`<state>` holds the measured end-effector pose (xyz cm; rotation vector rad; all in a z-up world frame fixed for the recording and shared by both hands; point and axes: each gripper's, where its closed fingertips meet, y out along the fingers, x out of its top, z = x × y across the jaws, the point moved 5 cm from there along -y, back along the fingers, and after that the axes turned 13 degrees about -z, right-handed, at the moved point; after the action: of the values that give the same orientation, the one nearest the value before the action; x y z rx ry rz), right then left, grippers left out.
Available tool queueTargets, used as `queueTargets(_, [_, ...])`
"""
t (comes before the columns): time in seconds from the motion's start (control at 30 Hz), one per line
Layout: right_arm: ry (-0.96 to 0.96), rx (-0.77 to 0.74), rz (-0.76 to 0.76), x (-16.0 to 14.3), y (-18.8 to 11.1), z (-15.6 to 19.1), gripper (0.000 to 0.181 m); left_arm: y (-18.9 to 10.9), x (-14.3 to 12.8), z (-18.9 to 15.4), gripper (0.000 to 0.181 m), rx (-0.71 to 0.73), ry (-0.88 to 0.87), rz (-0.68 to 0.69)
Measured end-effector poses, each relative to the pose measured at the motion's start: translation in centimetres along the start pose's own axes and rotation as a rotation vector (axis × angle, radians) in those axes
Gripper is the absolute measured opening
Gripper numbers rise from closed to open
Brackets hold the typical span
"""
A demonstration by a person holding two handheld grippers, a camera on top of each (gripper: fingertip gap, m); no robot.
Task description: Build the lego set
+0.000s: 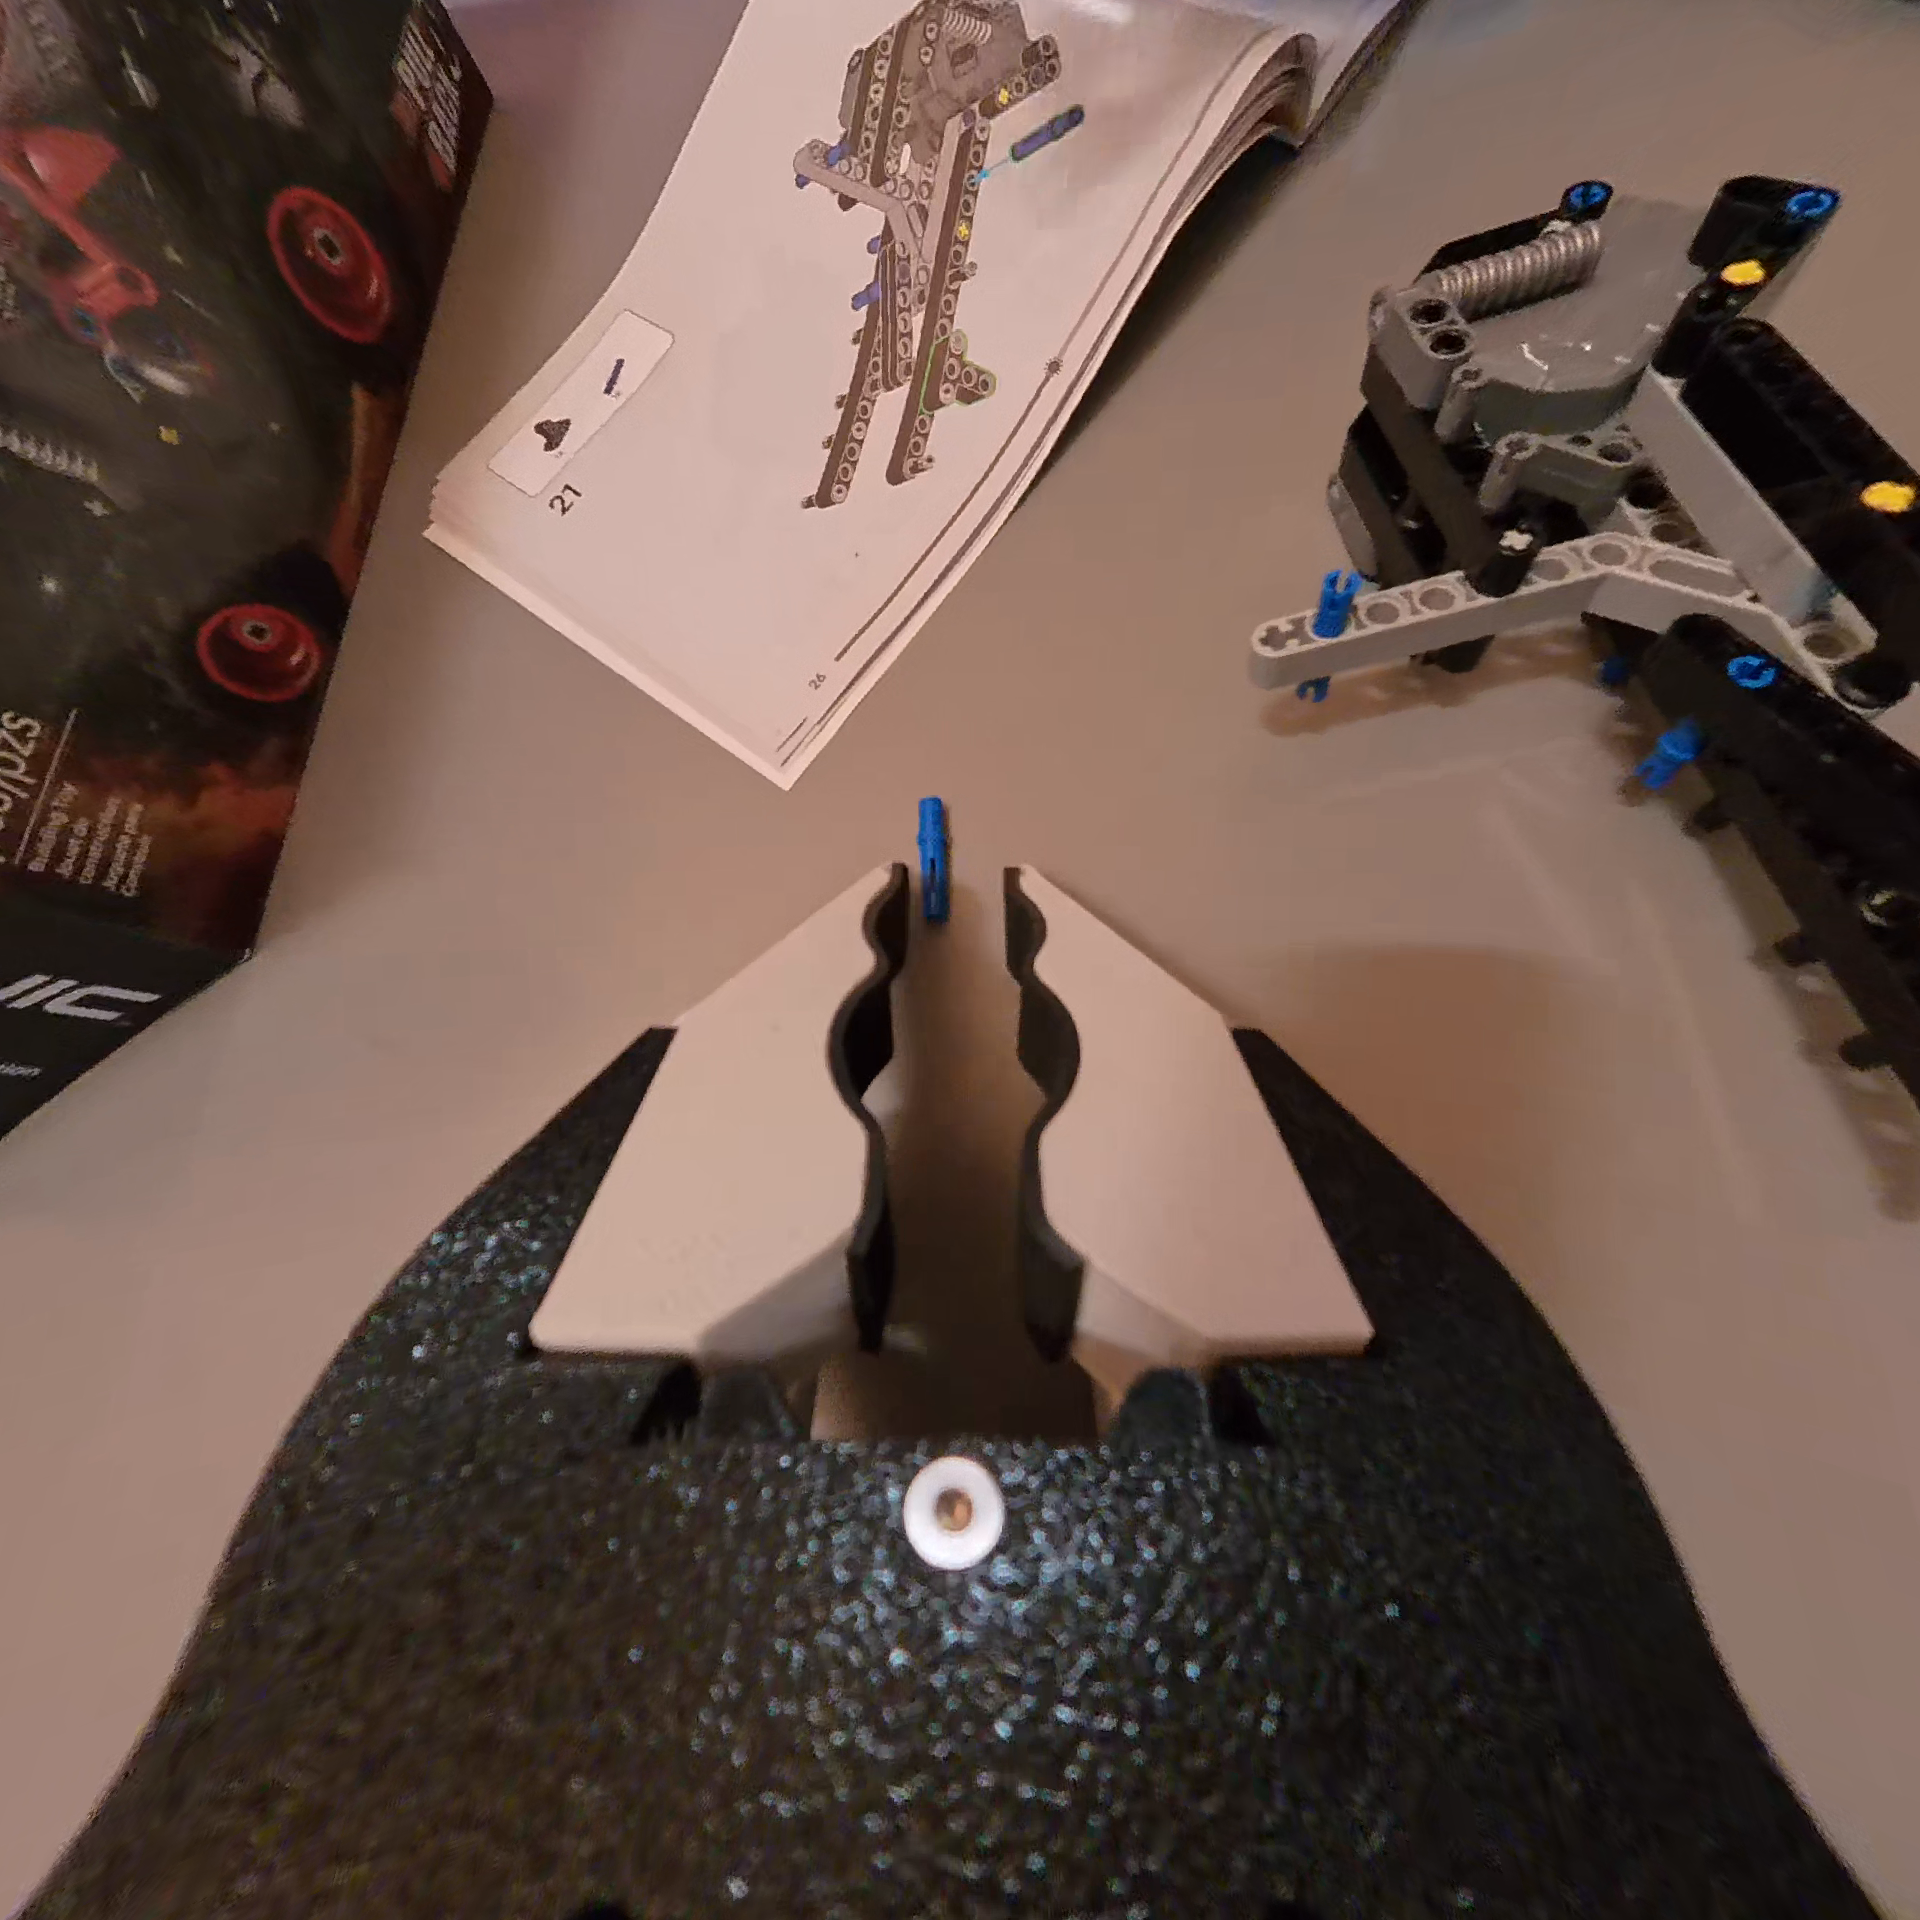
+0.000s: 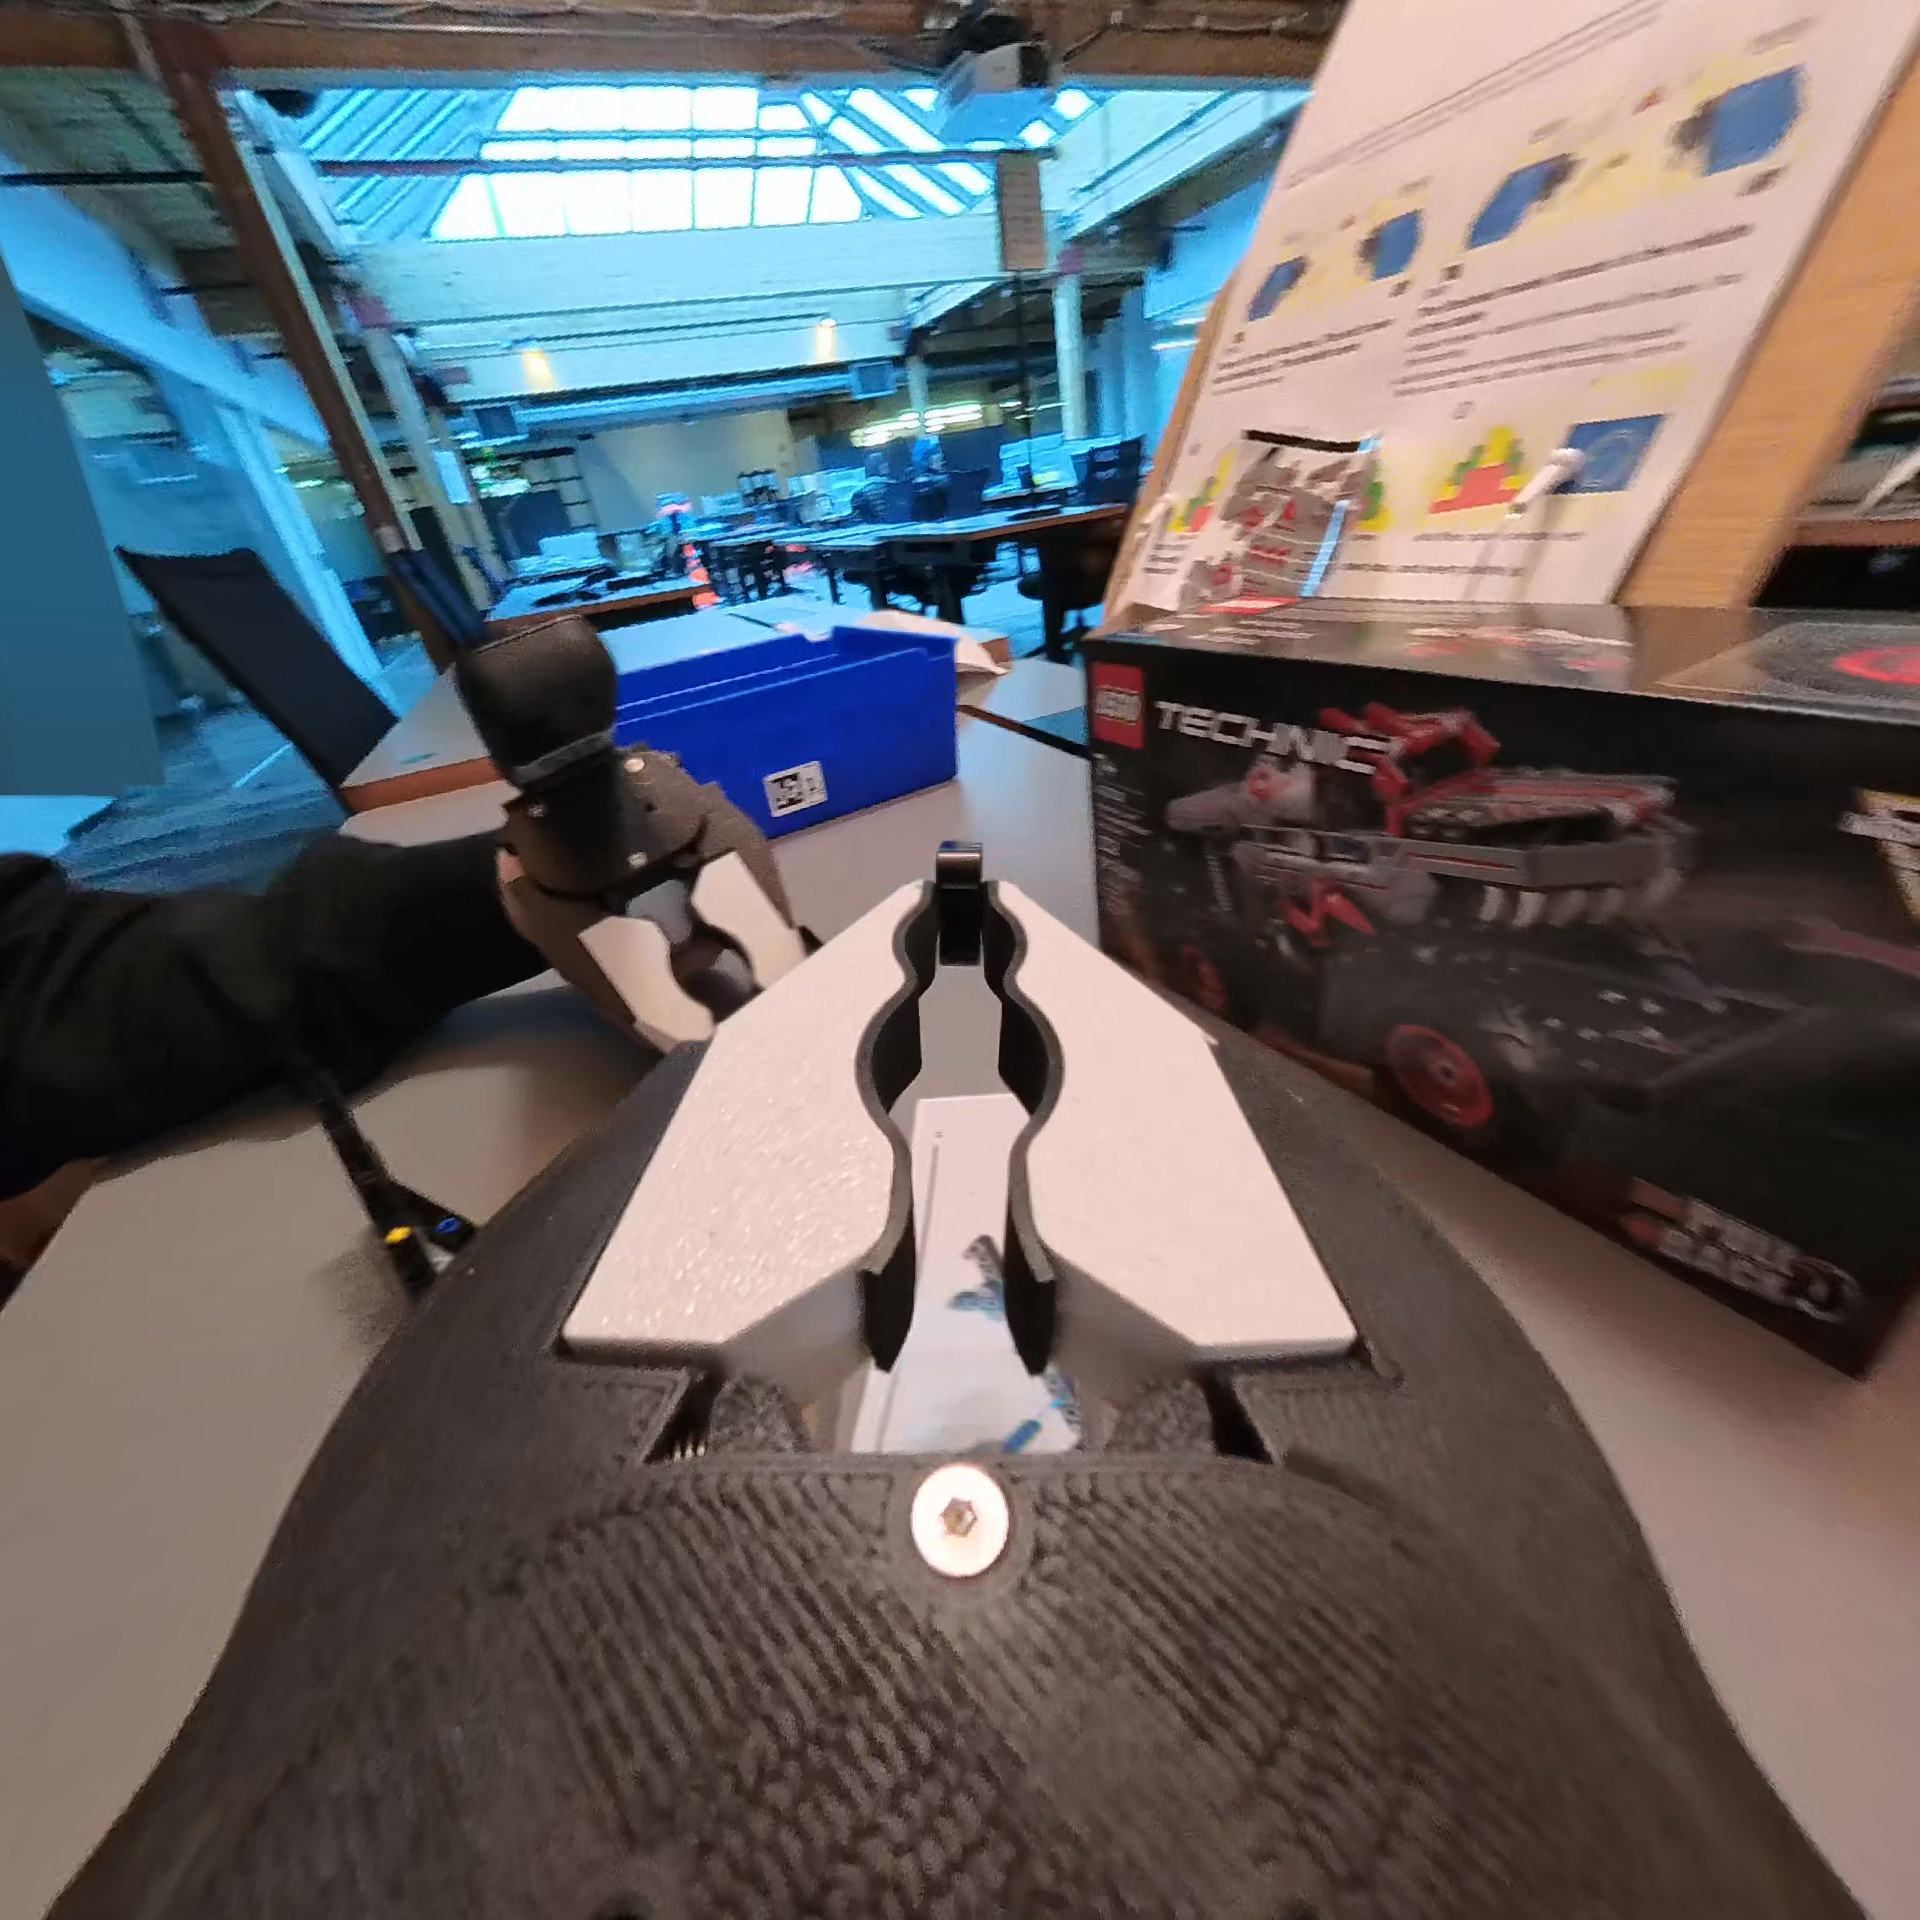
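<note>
My left gripper (image 1: pixel 951 883) is open low over the grey table (image 1: pixel 1143 987). A small blue pin (image 1: pixel 932 857) lies between its fingertips, close to the left finger, with a gap on the right. The partly built grey and black model (image 1: pixel 1558 468) with a metal spring sits to the right. My right gripper (image 2: pixel 958 899) is shut on a small black lego piece (image 2: pixel 958 894), held above the table. The left gripper (image 2: pixel 675 935) also shows in the right wrist view, held by a black-sleeved hand, tips down on the table.
The open instruction booklet (image 1: pixel 831 364) lies ahead of the left gripper. The dark set box (image 1: pixel 156 416) stands left; it also shows at the right of the right wrist view (image 2: pixel 1507 935). A blue bin (image 2: pixel 790 717) and a leaning picture board (image 2: pixel 1507 312) stand behind. My hands' fingertips stand some 20 cm from each other.
</note>
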<state>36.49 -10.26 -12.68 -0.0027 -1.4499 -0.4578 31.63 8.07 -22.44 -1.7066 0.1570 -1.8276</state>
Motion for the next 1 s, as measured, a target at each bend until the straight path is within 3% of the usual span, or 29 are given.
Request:
queueTargets(0.17, [0.026,0.095,0.071,-0.4,1.1,2.3,0.005,-0.6,0.4,-0.6,0.036,-0.034,0.009,0.000])
queueTargets(0.27, [0.049,0.139,0.120,-0.7,1.7,3.8,0.005,-1.5,1.3,-0.8,0.036,0.009,0.006,-0.044])
queueTargets(0.37, [0.040,0.149,0.155,-0.2,1.5,4.9,0.005,-4.1,2.9,-0.9,0.031,0.147,0.030,-0.125])
queueTargets(0.47, [0.232,0.078,0.112,0.4,0.5,6.3,0.005,-7.4,5.7,-1.9,0.025,0.320,0.101,-0.203])
queueTargets(0.53, [0.402,0.090,0.125,0.4,-0.2,8.9,0.006,-8.8,7.4,-4.0,0.025,0.355,0.178,-0.230])
queueTargets(0.73, [0.626,0.061,0.144,-2.2,-1.8,16.1,0.006,-8.0,10.7,-11.3,0.030,0.271,0.353,-0.366])
queueTargets(0.83, [0.789,0.083,0.093,-3.2,-2.2,17.4,0.005,-6.6,10.5,-12.9,0.034,0.180,0.407,-0.314])
queueTargets(1.0, [0.854,0.048,0.083,-5.3,-2.2,18.6,0.005,-5.9,10.2,-14.2,0.026,0.081,0.444,-0.302])
